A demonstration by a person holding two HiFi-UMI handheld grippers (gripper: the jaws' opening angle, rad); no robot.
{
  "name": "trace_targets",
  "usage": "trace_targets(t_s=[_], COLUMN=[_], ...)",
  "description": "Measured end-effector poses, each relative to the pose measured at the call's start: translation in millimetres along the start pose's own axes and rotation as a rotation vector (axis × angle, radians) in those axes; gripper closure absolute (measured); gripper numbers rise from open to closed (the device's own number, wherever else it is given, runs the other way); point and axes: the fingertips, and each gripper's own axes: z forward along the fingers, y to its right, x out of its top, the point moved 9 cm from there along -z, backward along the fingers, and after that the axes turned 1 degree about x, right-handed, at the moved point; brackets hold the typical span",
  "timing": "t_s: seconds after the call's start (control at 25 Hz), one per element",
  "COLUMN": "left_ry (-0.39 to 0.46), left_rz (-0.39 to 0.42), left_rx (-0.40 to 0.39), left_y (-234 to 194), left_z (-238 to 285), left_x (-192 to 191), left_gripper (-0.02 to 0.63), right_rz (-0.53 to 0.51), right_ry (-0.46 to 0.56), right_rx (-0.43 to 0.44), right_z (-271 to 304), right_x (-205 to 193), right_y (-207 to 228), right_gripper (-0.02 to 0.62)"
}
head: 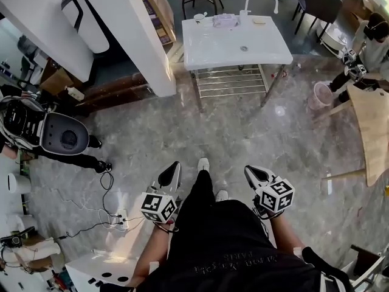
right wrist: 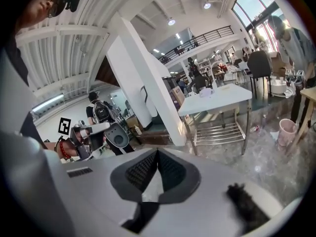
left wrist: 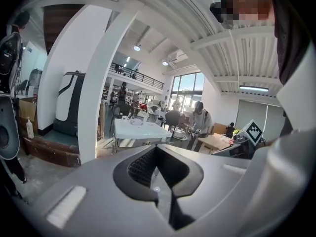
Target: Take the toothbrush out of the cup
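2 closed ribbed claws: left claw [left wrist: 156, 148], right claw [right wrist: 157, 152].

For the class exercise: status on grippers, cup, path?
Left hand-held gripper shut, empty; right hand-held gripper same. Cup far off on white table, toothbrush not discernible. Open floor between.

LIGHT: bright, even; daylight via windows [left wrist: 185, 90], ceiling lamps [right wrist: 171, 21] | GLARE: hot spot on polished floor [head: 279, 110] | SHADOWS: soft, faint | DISTORTION: strong fisheye, black vignette in both gripper views | FOCUS: nearest foreground soft, background sharp
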Motion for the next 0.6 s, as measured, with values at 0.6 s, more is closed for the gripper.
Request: trace_targets(t_s=[0.6], left_ry=[-0.036], left_rz=[-0.036], left_rx=[-0.03], left_y=[-79.5], left_z=[78.0], left_x=[17.2], left_gripper=[0.597], right_rz=[-0.025], right_ry=[-0.056], right_rx=[0.028], right_z=[96.8], right_x=[69.2], right_y=[19.0], right_gripper=[0.583])
